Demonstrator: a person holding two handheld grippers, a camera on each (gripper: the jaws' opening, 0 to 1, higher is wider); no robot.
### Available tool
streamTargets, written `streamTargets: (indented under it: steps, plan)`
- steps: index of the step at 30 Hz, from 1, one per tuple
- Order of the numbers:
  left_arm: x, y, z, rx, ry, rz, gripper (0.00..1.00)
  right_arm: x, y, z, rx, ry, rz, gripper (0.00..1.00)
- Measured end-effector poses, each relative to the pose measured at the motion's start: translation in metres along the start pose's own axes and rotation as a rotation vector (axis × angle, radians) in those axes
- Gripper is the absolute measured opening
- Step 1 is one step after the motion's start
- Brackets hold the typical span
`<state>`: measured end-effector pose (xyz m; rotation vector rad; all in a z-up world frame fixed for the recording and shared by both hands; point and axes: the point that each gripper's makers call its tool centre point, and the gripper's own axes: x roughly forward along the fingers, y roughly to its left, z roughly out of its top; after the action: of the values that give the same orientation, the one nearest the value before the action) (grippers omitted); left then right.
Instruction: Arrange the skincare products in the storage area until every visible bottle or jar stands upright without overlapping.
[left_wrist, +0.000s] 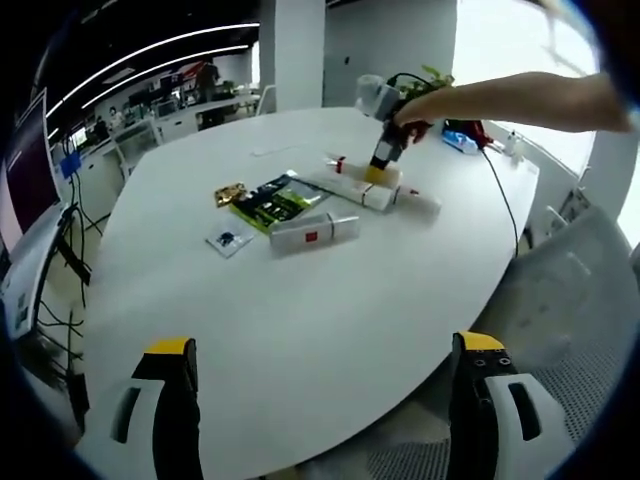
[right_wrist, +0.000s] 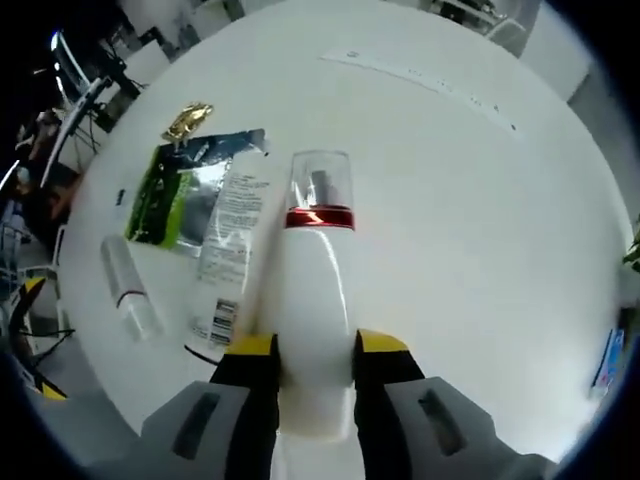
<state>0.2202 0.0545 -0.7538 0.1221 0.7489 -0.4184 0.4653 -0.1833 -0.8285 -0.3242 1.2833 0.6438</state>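
Right tool (right_wrist: 312, 350) grips a white bottle (right_wrist: 312, 290) with clear cap, lying on the table (right_wrist: 450, 200); left tool (left_wrist: 325, 355) spread wide above the table edge, holding nothing

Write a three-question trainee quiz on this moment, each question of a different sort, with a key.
1. True or false: the right gripper has its jaws around a white bottle with a clear cap.
2. Which colour is the band under that cap? A) blue B) red C) green
3. Fill in: the left gripper is ____, holding nothing, above the white table.

Key: 1 true. 2 B. 3 open.
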Motion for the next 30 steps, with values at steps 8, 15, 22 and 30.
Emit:
streamTargets:
  steps: [8, 15, 22, 30]
  plan:
    - [0.000, -0.007, 0.003, 0.016, -0.012, -0.031, 0.99, -0.002, 0.002, -0.011, 0.066, -0.011, 0.073, 0.27]
    - [-0.002, -0.017, 0.014, -0.037, -0.054, -0.109, 0.99, -0.005, 0.005, -0.019, 0.128, -0.057, 0.149, 0.27]
    - [-0.005, -0.010, 0.017, -0.028, -0.052, -0.118, 0.99, -0.012, 0.017, -0.033, 0.216, -0.112, 0.235, 0.27]
    - [-0.004, -0.004, 0.039, -0.014, -0.085, -0.151, 0.99, -0.020, 0.031, -0.040, 0.375, -0.197, 0.368, 0.27]
